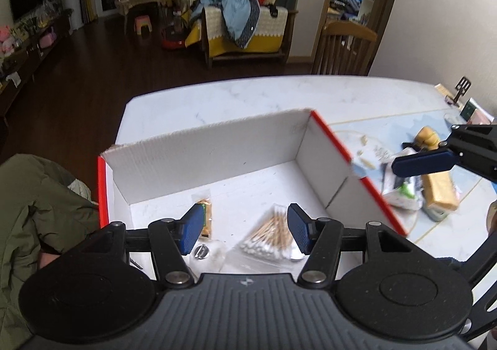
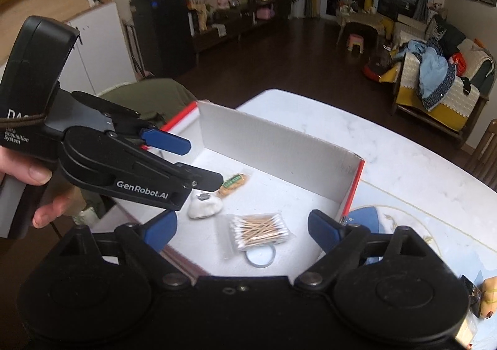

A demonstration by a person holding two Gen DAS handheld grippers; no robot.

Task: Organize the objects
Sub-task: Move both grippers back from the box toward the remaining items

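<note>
A white cardboard box (image 1: 217,151) with red edges stands on the marble table (image 1: 248,95). On its floor lie a clear bag of cotton swabs (image 1: 270,239), a small snack packet (image 1: 205,216) and a small round metal piece (image 1: 202,252). My left gripper (image 1: 246,230) hangs open above the box floor, with nothing between its blue pads. From the right wrist I see the swab bag (image 2: 259,230), a clear round lid (image 2: 261,256), a white pouch (image 2: 205,208) and the snack packet (image 2: 233,183). My right gripper (image 2: 242,227) is wide open above them and holds nothing. A hand holds the left gripper (image 2: 203,162) over the box's left side.
To the right of the box, on a patterned mat, lie a yellow packet (image 1: 441,191), a white-green pack (image 1: 400,191) and a yellow toy (image 1: 427,138), under the right gripper (image 1: 400,154). A green jacket (image 1: 31,210) hangs at the left. A wooden chair (image 1: 344,48) stands behind the table.
</note>
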